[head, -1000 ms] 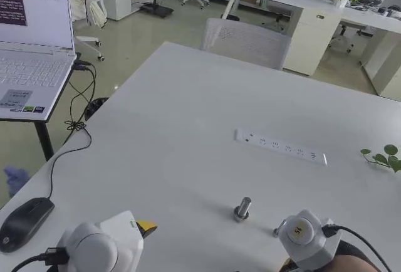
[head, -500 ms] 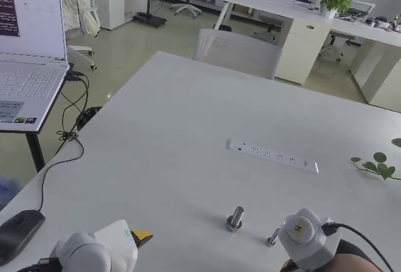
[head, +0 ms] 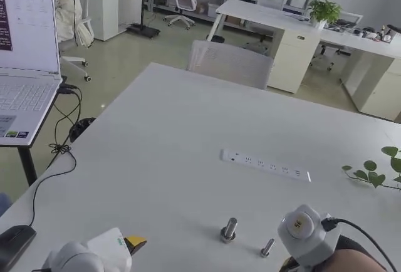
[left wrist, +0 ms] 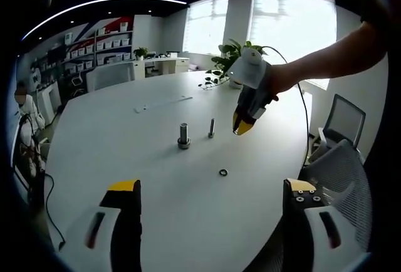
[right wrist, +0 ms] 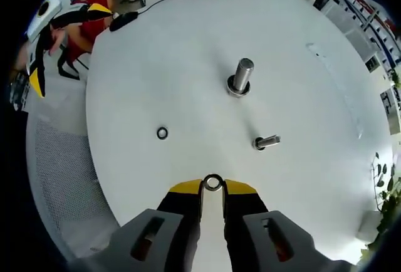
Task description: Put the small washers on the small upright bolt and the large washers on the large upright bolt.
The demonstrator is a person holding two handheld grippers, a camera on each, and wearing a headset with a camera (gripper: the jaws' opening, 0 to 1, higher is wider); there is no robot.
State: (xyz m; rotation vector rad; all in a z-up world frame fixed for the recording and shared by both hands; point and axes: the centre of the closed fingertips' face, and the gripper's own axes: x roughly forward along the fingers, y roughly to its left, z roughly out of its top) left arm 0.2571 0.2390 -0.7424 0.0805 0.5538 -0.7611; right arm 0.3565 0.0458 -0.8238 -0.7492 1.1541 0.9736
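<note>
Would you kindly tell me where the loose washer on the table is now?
In the right gripper view the loose washer lies flat on the table, left of the small bolt and lower left of the large bolt, touching neither.

The broad white table [head: 175, 159] is smooth and matt, with a faint sheen. The large silvery metal bolt [head: 229, 230] looks brushed and half-glossy, as does the small silvery metal bolt [head: 267, 247]. The thin metal ring washer [right wrist: 205, 182] gleams between the matt yellow plastic tips of the right gripper [right wrist: 213, 189]. The white rectangular power strip [head: 265, 165] looks like smooth plastic.
</note>
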